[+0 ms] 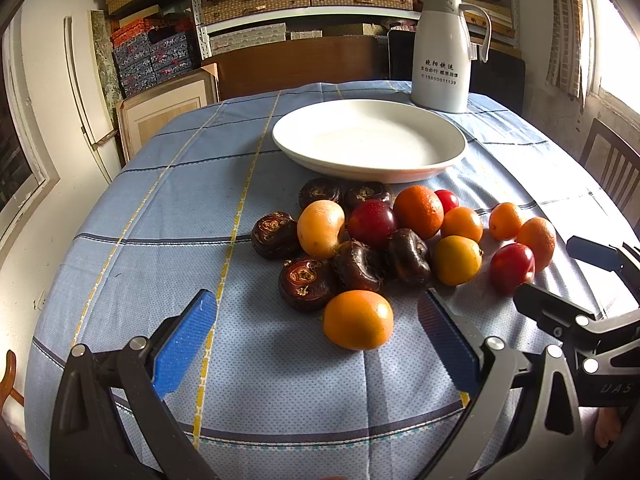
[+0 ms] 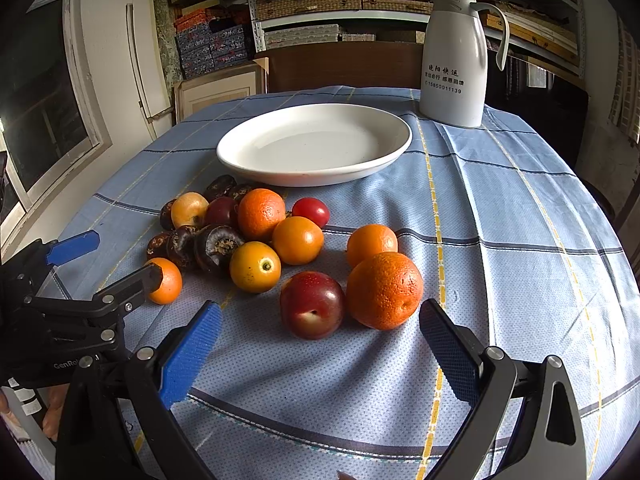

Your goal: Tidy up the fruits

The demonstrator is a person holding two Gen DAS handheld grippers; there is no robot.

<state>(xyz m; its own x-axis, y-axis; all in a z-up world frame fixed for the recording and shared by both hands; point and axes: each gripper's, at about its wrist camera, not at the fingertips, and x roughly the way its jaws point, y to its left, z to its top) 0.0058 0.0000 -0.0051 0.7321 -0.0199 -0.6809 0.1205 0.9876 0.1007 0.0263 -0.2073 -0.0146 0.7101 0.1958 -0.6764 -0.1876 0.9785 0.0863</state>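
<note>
- Your left tongs (image 1: pixel 320 344) stand wide and hold nothing, low over the blue checked cloth of the table (image 1: pixel 120 240), with the nearest orange fruit (image 1: pixel 358 319) lying between the two pads.
- Your right tongs (image 2: pixel 320 344) are wide and hold nothing too; the red plum (image 2: pixel 313 305) and the big orange (image 2: pixel 384 290) lie just ahead of them, touching each other.
- All the fruit lies loose on the cloth, in front of the white plate (image 1: pixel 304 152), which has nothing in it.
- I judge the first pick is in hand: take a fruit from the outer edge of the pile, close across its widest part, gently on the plum, which probably bruises.
- Round fruit rolls, so come straight down and lift clear before crossing the plate's rim.
- The dark brown fruits (image 1: pixel 308 284) overlap in the cluster, so their count is hard to make out.
- The white jug (image 1: pixel 442 48) stands behind the plate; the table's near edge is cut off by the tongs.
</note>
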